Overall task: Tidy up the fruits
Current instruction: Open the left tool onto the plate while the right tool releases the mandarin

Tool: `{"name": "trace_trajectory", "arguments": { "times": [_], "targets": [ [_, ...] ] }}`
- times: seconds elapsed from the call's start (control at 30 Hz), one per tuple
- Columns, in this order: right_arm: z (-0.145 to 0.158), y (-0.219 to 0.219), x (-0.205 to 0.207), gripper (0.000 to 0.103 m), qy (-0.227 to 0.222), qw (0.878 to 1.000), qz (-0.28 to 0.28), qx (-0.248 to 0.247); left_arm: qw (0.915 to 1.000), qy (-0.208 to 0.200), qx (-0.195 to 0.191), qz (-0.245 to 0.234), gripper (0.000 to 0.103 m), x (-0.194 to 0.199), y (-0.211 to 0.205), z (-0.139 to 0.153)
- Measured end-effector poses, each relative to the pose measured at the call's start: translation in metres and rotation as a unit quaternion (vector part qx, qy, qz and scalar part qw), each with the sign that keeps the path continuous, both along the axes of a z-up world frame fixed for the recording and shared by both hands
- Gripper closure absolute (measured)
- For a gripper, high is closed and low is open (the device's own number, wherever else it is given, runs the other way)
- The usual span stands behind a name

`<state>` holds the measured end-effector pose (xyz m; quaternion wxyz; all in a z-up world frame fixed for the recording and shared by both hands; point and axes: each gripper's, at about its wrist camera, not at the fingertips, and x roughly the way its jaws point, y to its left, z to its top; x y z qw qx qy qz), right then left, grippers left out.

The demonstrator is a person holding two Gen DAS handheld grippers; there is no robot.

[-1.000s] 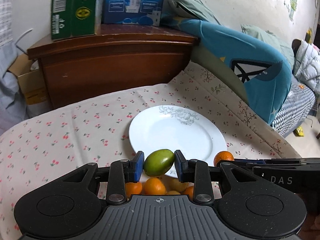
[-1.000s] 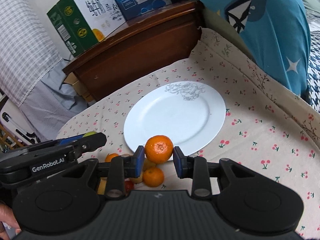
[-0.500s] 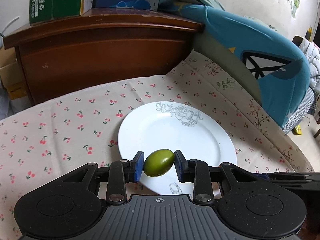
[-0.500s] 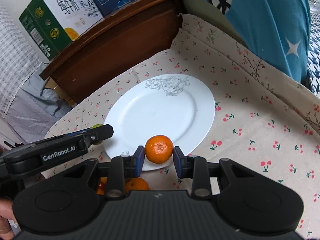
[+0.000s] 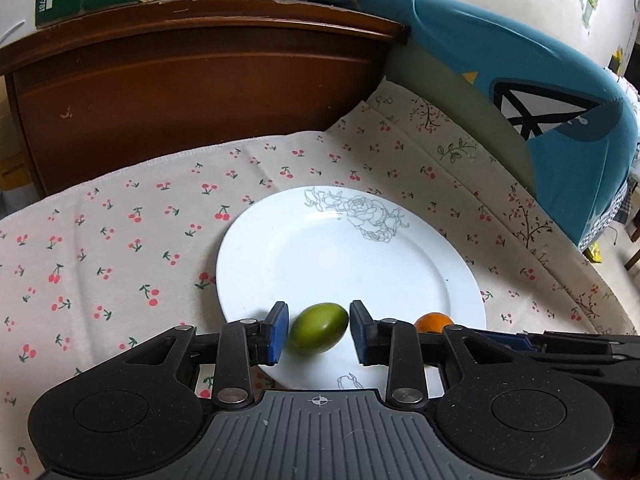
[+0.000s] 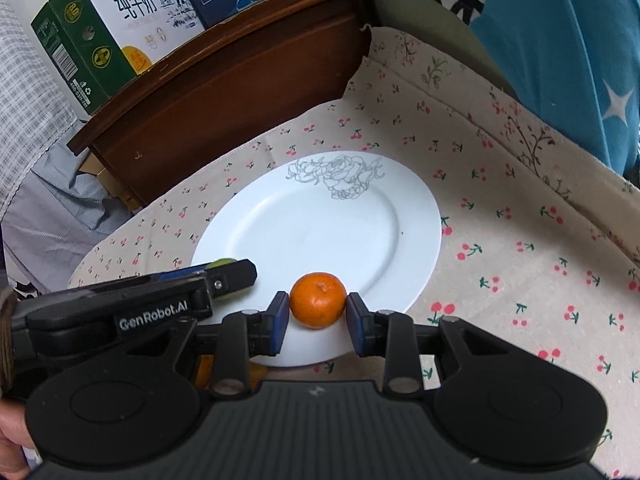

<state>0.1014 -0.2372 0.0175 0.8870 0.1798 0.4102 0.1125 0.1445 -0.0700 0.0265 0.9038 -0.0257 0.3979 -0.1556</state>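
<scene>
My left gripper [image 5: 318,334] has a green oval fruit [image 5: 319,334] between its blue pads, over the near rim of a white plate [image 5: 340,256]; small gaps show on both sides, so the pads look slightly apart from the fruit. My right gripper [image 6: 318,312] is shut on an orange tangerine [image 6: 318,300] over the plate's near rim [image 6: 400,240]. The tangerine also shows in the left wrist view [image 5: 434,322], and the left gripper's arm shows in the right wrist view [image 6: 140,304].
The plate lies on a cherry-print cloth [image 5: 120,248]. A dark wooden cabinet [image 5: 192,92] with cartons [image 6: 108,28] stands behind. A teal cushion [image 5: 540,92] is at the right. Orange fruit [image 6: 206,372] peeks out under the right gripper.
Both grippers moved forward over the plate with their fruits and came lower. The left gripper's pads have parted a little from the green fruit. The pile of loose fruit dropped out of view.
</scene>
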Motion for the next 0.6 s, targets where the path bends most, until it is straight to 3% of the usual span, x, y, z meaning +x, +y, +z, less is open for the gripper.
{"name": "trace_trajectory", "arguments": {
  "times": [0.6],
  "targets": [
    [0.000,-0.002,0.000,0.069,-0.014,1.000,0.000,-0.004,0.9994,-0.013,-0.020,0.026,0.069,-0.017,0.030,0.011]
  ]
}}
